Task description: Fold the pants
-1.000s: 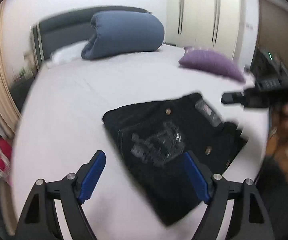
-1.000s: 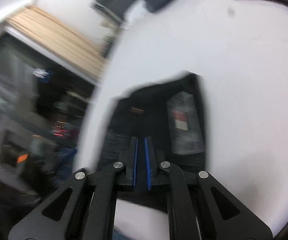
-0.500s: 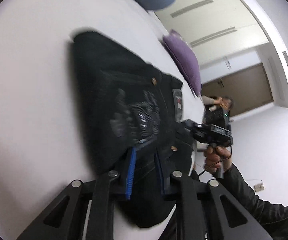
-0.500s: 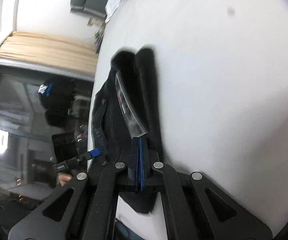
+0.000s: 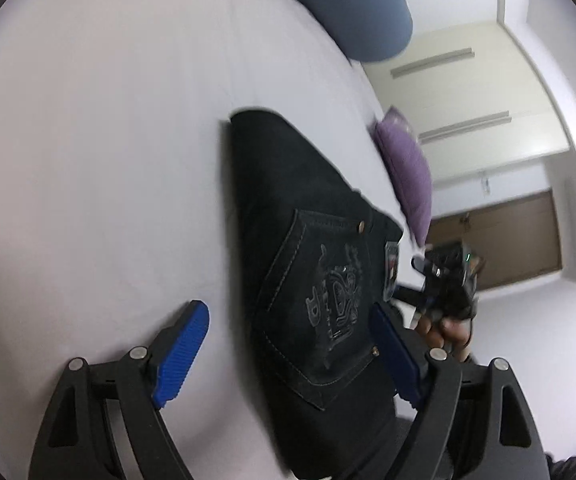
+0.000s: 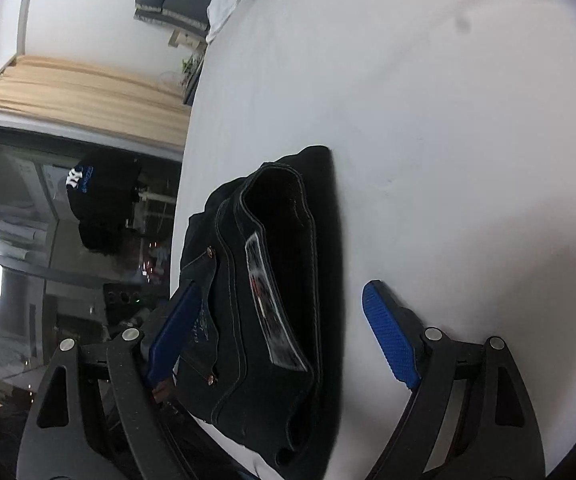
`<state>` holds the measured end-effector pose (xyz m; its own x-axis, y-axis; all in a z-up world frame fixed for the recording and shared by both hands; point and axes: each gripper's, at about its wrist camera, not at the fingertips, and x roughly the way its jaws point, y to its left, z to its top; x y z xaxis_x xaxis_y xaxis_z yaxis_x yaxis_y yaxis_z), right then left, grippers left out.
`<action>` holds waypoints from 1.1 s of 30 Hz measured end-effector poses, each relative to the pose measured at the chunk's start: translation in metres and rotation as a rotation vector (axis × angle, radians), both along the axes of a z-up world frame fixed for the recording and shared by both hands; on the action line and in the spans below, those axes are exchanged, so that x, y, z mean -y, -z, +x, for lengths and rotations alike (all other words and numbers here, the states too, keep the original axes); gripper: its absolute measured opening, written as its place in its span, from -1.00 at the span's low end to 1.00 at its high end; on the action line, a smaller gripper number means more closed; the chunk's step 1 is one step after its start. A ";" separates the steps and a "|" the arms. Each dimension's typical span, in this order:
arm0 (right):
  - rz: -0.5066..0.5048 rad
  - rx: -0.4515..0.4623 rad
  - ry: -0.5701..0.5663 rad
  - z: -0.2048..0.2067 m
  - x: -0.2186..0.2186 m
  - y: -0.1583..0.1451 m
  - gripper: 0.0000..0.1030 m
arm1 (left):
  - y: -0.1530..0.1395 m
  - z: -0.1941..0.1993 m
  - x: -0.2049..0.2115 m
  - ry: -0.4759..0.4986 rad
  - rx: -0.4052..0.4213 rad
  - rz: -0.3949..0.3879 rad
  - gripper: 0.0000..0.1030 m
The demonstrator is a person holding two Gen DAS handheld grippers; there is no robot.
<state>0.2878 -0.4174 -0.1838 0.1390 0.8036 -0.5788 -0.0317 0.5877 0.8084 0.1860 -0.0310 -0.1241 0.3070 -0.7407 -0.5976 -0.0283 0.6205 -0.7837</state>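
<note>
Left wrist view: both tools, left tool (image 5: 288, 354) and right tool (image 6: 274, 332), just opened wide, holding nothing; I'd smooth the folded pants (image 5: 308, 248) on the bed (image 5: 108, 140).

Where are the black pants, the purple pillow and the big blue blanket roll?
black pants (image 5: 320, 280): left wrist view, back pocket.
purple pillow (image 5: 408, 168): left wrist view, middle.
blue blanket roll (image 5: 352, 8): left wrist view, middle.

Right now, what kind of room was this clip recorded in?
Most likely a bedroom. The black jeans lie on a bed with a white sheet, a purple cushion and rolled blue duvet at its far end, with cream wardrobe doors behind.
</note>
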 end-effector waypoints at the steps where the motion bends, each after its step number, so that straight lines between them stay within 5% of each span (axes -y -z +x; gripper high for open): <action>1: -0.011 -0.009 -0.021 0.003 -0.007 0.002 0.52 | 0.000 0.005 0.006 0.017 -0.010 -0.006 0.62; 5: -0.060 -0.041 -0.068 0.015 -0.030 0.008 0.12 | 0.005 0.023 0.021 0.068 -0.067 -0.014 0.56; 9: -0.125 -0.043 -0.088 0.022 -0.052 0.012 -0.35 | 0.008 0.030 0.027 0.078 -0.118 0.072 -0.20; 15: -0.216 0.021 -0.070 0.012 -0.069 -0.016 -0.65 | -0.001 0.029 0.032 0.066 -0.105 0.098 -0.49; 20: -0.258 0.105 -0.106 0.013 -0.088 -0.060 -0.70 | -0.041 0.028 0.016 0.061 -0.023 0.113 -0.57; 26: -0.182 0.181 -0.137 0.059 -0.142 -0.101 -0.70 | -0.096 0.053 -0.054 -0.015 0.093 0.178 -0.57; 33: -0.099 0.162 -0.162 0.085 -0.188 -0.121 -0.70 | -0.102 0.110 -0.142 -0.079 0.103 0.224 -0.57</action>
